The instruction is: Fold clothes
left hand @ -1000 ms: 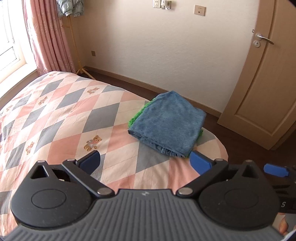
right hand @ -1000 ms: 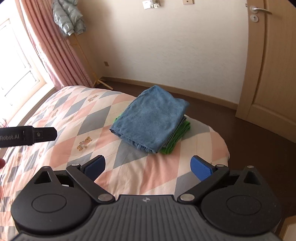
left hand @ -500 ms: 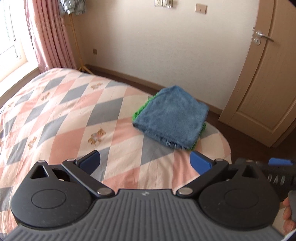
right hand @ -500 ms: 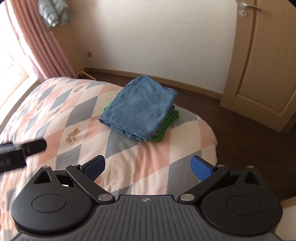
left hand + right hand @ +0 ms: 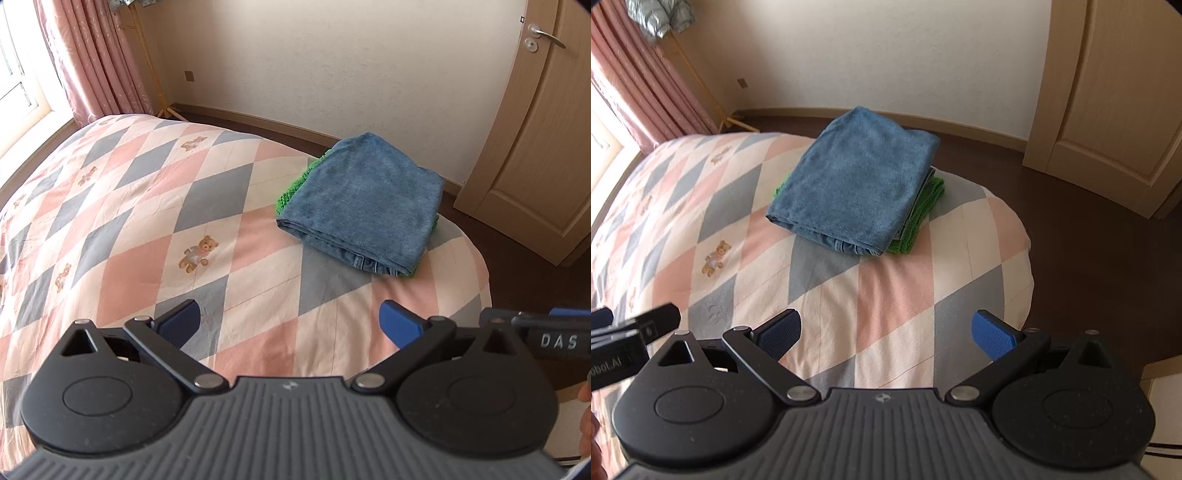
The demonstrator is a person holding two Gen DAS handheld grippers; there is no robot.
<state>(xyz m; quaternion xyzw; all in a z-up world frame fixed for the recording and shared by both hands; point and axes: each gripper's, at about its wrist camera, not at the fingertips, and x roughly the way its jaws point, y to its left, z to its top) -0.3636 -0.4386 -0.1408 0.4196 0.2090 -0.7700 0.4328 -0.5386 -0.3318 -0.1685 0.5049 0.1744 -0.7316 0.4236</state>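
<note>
The folded blue garment lies flat on the bed, near the rounded corner closest to the door. It tops a small stack: a folded green knit piece sticks out beneath it on both sides, and in the right wrist view a thin grey layer seems to sit between the two, though the edge is too narrow to be sure. The blue piece is a rough rectangle. Its long axis runs from the near edge, where the folds and a stitched hem show, away toward the wall and baseboard, angled slightly to the right in both views.

The left gripper hovers above the quilt, well short of the stack, its jaws spread wide with nothing between them. The right gripper sits likewise, jaws wide apart and empty, and its body shows at the right edge of the left wrist view. A pink curtain hangs by the window at the left.
</note>
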